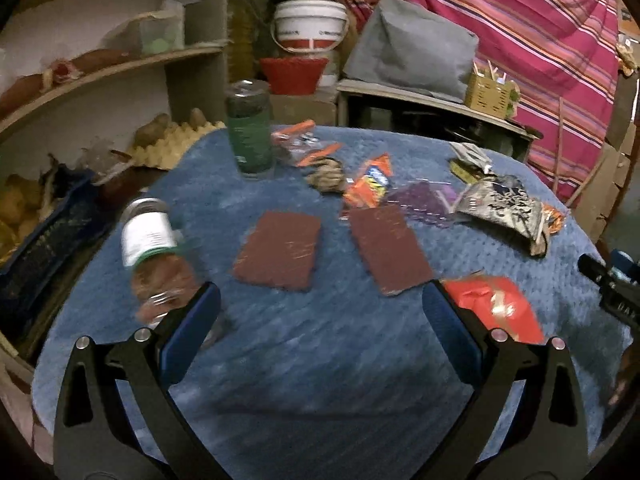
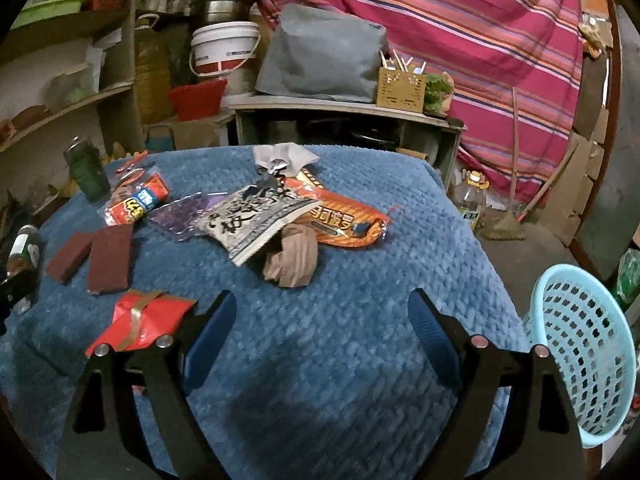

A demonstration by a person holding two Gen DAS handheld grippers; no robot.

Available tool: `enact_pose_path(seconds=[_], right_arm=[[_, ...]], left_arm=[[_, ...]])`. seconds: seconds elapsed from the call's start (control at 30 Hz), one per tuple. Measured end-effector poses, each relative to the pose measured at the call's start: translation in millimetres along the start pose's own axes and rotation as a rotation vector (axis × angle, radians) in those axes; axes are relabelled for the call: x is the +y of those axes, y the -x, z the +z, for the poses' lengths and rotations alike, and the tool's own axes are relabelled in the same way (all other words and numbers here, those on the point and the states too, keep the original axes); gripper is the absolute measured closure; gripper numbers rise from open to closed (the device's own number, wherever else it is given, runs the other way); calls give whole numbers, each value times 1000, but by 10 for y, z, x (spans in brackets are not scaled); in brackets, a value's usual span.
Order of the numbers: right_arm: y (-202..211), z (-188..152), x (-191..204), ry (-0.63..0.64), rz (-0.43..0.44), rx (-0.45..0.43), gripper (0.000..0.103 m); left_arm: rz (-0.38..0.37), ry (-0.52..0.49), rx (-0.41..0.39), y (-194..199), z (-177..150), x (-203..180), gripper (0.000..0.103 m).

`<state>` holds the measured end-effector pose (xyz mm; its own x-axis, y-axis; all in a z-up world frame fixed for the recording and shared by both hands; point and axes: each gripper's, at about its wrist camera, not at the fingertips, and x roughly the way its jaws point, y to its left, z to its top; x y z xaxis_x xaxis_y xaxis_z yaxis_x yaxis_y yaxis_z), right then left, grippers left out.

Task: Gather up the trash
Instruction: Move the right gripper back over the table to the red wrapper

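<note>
Trash lies scattered over a blue table cover (image 2: 360,360). In the right wrist view I see a red wrapper (image 2: 140,320) at the near left, a brown crumpled wad (image 2: 292,260), a black-and-white snack bag (image 2: 256,220) and an orange wrapper (image 2: 344,220). My right gripper (image 2: 322,304) hovers open and holds nothing, just short of the wad. In the left wrist view, two maroon scouring pads (image 1: 278,256) (image 1: 390,248) lie ahead of my open, bare left gripper (image 1: 320,300). A fallen bottle (image 1: 154,248) lies by its left finger, and the red wrapper (image 1: 492,304) by its right.
A light blue plastic basket (image 2: 584,352) stands off the table's right edge. An upright green can (image 1: 250,132) is at the far left of the table. Shelves (image 1: 100,68), a white bucket (image 1: 310,26) and a striped pink cloth (image 2: 480,40) crowd the back.
</note>
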<state>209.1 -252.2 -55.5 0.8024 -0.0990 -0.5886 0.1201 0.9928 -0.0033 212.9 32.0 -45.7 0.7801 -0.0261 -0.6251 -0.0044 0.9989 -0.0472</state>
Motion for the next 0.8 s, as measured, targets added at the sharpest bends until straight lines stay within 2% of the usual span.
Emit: enact_pose_path(seconds=[0.1, 0.2, 0.3, 0.4, 0.47, 0.53, 0.6, 0.67, 0.8], right_arm=[[-81, 2, -55, -11, -5, 9, 17], [-137, 7, -124, -24, -4, 16, 17], [-179, 26, -197, -30, -19, 21, 17], [-216, 23, -243, -43, -18, 32, 17], [-248, 15, -268, -51, -5, 42, 17], [-278, 9, -288, -59, 7, 52, 17], [-300, -2, -311, -71, 17, 62, 17], [-316, -6, -318, -78, 20, 69, 17], [-319, -22, -272, -62, 8, 72, 17]], left_arm=[[-13, 16, 18, -158, 84, -136, 6], [13, 16, 23, -327, 143, -268, 6], [16, 24, 49, -509, 191, -388, 6], [48, 14, 77, -686, 225, -510, 6], [38, 11, 116, -831, 239, -562, 6], [38, 10, 156, -967, 261, -582, 13], [25, 13, 196, -1068, 268, -585, 26], [16, 25, 231, -1149, 257, -573, 34], [-9, 54, 226, -1117, 271, -493, 42]])
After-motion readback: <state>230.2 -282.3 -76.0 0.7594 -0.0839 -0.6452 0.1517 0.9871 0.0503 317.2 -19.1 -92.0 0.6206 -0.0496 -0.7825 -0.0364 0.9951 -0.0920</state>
